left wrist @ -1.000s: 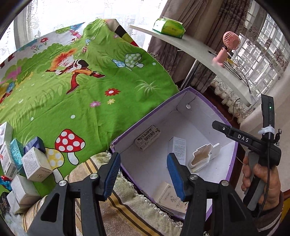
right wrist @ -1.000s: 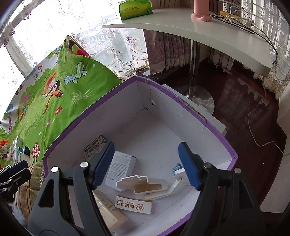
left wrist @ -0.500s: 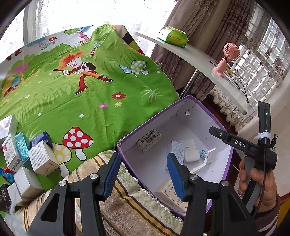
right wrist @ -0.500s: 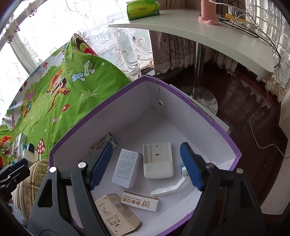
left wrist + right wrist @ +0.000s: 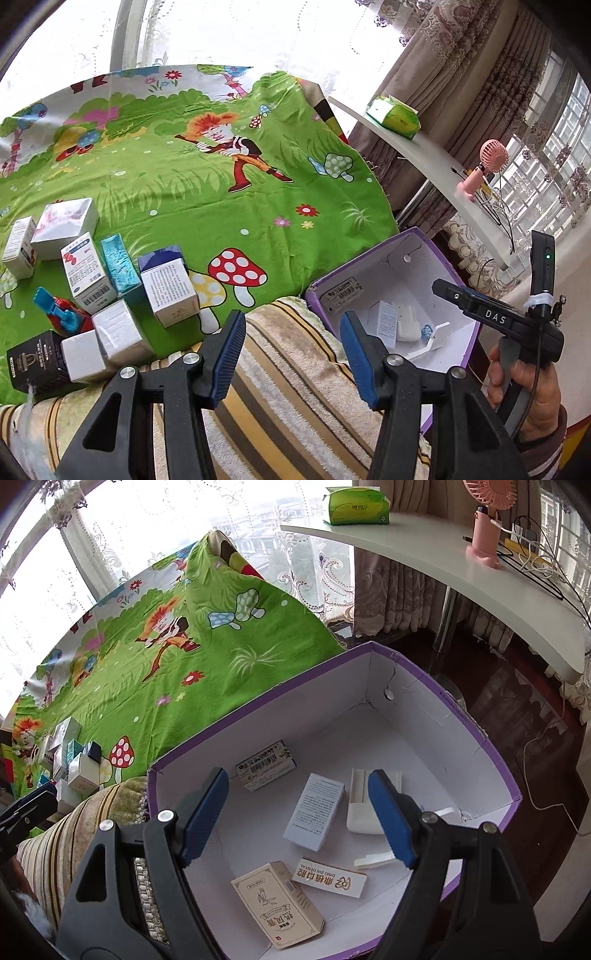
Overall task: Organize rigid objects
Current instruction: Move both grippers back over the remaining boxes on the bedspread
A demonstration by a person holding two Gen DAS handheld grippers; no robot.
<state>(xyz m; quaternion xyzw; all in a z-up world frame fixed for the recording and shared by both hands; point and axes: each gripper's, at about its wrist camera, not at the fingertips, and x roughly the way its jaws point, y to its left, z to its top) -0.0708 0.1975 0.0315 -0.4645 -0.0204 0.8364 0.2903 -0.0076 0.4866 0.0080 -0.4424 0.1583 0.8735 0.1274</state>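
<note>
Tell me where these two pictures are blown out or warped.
Left wrist view: window washed out white, shelf bent by the fisheye, corners black. Right wrist view: window overexposed too, box rim bowed, floor dark with glare.

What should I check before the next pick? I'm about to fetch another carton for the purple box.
1. Left gripper empty, jaws apart: ok.
2. Right gripper empty, just opened wider, nothing between its jaws: ok.
3. White case lying in the purple box: ok.
4. Room left on the box floor: ok.
5. Cartons waiting on the green cloth: ok.
6. Whether the packed cartons leave a finger gap: cannot tell.
</note>
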